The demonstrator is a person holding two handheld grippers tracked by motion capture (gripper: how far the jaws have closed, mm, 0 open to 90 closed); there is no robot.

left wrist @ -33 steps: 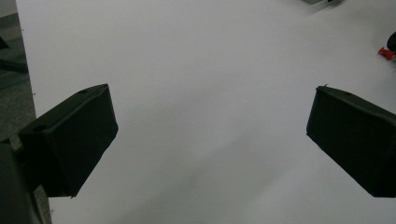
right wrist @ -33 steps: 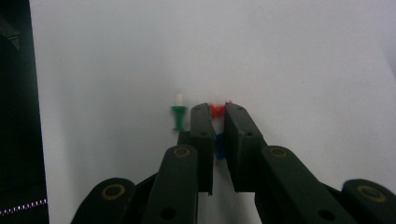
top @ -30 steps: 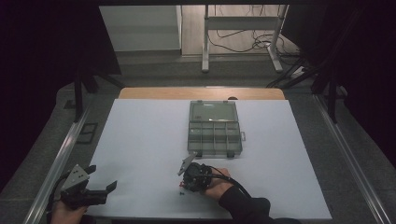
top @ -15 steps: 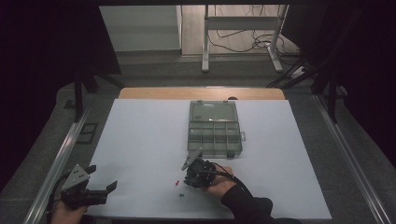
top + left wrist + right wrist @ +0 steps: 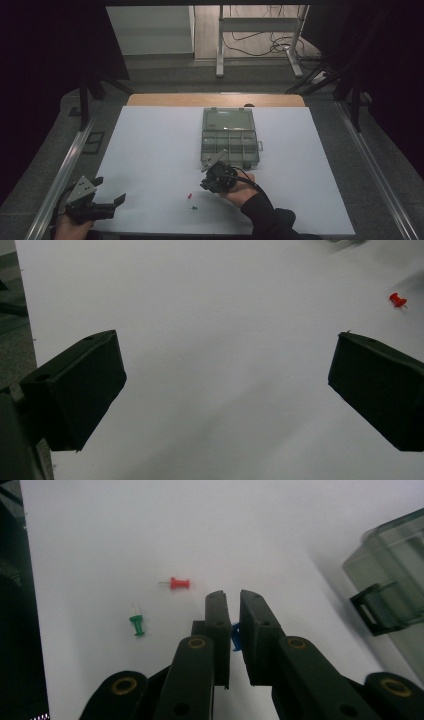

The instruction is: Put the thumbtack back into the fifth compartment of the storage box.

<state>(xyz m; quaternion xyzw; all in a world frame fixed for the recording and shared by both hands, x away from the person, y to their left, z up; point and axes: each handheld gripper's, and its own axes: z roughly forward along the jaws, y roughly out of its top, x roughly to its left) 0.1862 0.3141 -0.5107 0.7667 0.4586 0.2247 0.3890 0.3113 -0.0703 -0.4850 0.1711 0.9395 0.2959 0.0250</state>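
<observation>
My right gripper (image 5: 206, 185) hovers just in front of the clear compartment box (image 5: 229, 137), low over the white table. In the right gripper view it (image 5: 234, 599) is shut on a small blue push pin (image 5: 235, 636), which peeks out between the jaws. A red push pin (image 5: 178, 583) and a green push pin (image 5: 136, 624) lie loose on the table just left of it; the high view shows the red pin (image 5: 190, 195) and the green pin (image 5: 194, 206) too. My left gripper (image 5: 111, 191) rests at the table's near left corner, open (image 5: 227, 370) and holding nothing.
The box (image 5: 395, 595) has a dark latch on its near edge and an open lid at the back. The white table surface (image 5: 150, 150) spreads wide to the left. A metal rail (image 5: 60, 175) runs along the left side. The red pin (image 5: 397, 300) lies far right of the left jaws.
My right gripper has shifted slightly up and toward the box, leaving the red and green pins plainly uncovered on the table. The left gripper has stayed put.
</observation>
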